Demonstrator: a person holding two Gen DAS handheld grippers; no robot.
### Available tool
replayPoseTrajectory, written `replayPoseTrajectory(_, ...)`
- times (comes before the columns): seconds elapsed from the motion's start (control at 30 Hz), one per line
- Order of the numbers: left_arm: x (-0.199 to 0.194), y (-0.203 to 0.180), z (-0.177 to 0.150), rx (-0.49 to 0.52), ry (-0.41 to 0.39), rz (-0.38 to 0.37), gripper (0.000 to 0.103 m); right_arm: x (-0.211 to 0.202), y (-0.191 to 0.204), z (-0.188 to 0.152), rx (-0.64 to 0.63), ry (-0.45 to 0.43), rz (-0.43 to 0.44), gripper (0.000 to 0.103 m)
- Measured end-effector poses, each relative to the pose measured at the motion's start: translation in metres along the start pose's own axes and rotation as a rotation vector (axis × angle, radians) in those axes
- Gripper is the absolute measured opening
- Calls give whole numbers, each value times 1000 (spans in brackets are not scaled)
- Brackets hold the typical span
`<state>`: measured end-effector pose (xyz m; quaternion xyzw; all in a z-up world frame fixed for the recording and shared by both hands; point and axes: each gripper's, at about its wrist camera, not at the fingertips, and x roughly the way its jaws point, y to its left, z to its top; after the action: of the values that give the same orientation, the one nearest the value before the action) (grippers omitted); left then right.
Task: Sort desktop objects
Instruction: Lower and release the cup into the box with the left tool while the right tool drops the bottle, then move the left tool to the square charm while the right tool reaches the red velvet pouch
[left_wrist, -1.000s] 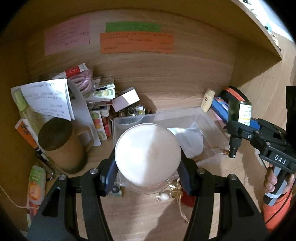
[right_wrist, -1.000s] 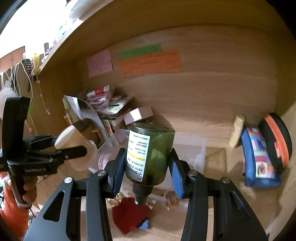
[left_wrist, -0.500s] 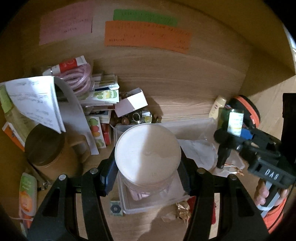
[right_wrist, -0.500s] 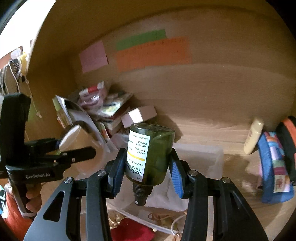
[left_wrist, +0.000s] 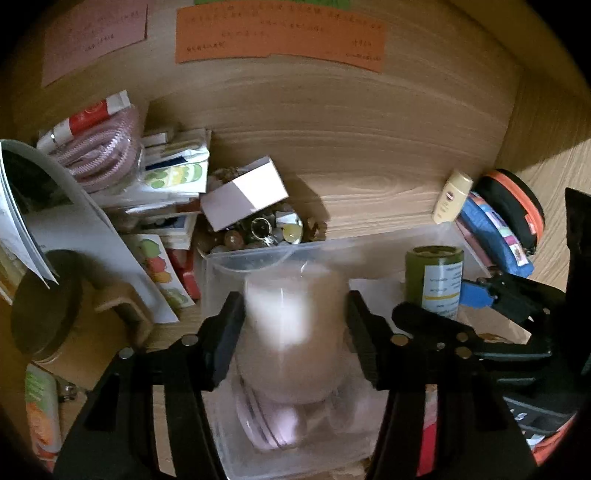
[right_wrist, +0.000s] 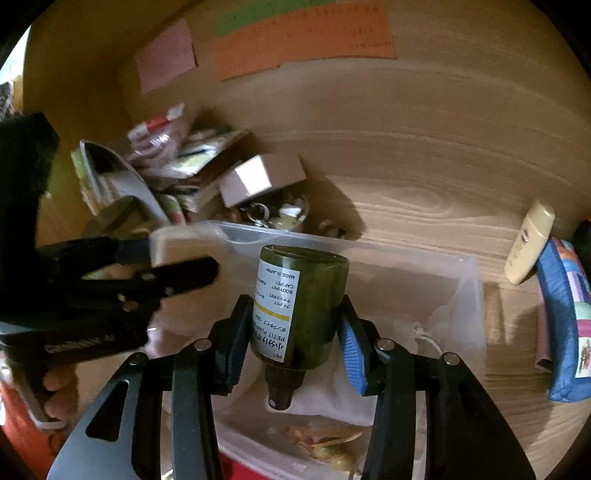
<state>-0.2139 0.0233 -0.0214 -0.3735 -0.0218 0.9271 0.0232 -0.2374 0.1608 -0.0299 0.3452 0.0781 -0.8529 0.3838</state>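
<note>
Your left gripper (left_wrist: 293, 328) sits over the clear plastic bin (left_wrist: 373, 251), and its jaws have just been closing; the white-lidded jar (left_wrist: 291, 325) is between them, blurred, and you cannot tell from the left wrist view whether the pads still press on it. The jar's flat lid faces back toward the camera, so its long axis runs along the fingers, slanting down into the near left part of the bin, with pinkish items under it on the bin floor.

Your right gripper (right_wrist: 293, 336) is clenched on the green pump bottle (right_wrist: 301, 306): the black pad presses one side, the blue pad the other. The bottle is upside down, base pointing away toward the back wall, its black neck pointing back at the camera and down, long axis in line with the fingers. It hangs over the middle of the bin, above a white cloth pouch (right_wrist: 399, 332) lying inside. Its label reads inverted.

Both grippers tilt steeply downward and stand side by side over the bin, the right one just to the right of the left. In the right wrist view your left hand (right_wrist: 55, 391) grips its handle at the bin's left, above a red sleeve (right_wrist: 14, 421).

Behind the bin lies a small white box (left_wrist: 245, 194) on loose trinkets; to the bin's left a brown mug (left_wrist: 48, 306) and papers; to its right a cream tube (left_wrist: 452, 197) and a blue pouch (left_wrist: 491, 236).
</note>
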Motion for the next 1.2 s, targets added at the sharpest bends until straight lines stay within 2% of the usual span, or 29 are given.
replayPoseTrajectory(0.03,0,1,1,4,5,-13,34,3,0,-1,-5,3,-15,41)
replayPoseTrajectory(0.1,2,1,1,-9,19,-53,34,7,-2,-1,0,17,-23,41)
replayPoseTrajectory(0.4,8,-2,-6,24,33,-10,35,11,2,-3,-26,38,-79,41)
replayPoseTrajectory(0.47,7,-2,-8,26,35,-1,40,9,3,-2,-29,32,-86,41)
replayPoseTrajectory(0.5,7,-3,-8,27,32,9,46,9,2,-2,-28,30,-88,41)
replayPoseTrajectory(0.6,2,-1,-9,27,24,18,56,7,0,-2,-22,24,-95,49)
replayPoseTrajectory(0.67,-3,1,-10,32,15,24,58,7,-1,-2,-18,23,-100,52)
replayPoseTrajectory(0.73,-8,3,-10,33,3,33,64,6,-3,-1,-15,23,-103,64)
replayPoseTrajectory(0.8,-14,5,-10,33,-13,51,68,3,-4,-1,-8,11,-117,70)
replayPoseTrajectory(1.07,-44,14,-16,53,-40,112,77,-11,-2,8,-18,-13,-144,76)
replayPoseTrajectory(1.13,-49,13,-18,55,-45,126,86,-18,0,11,-17,-13,-124,85)
replayPoseTrajectory(1.2,-56,14,-21,52,-56,142,91,-25,1,14,-8,-22,-110,87)
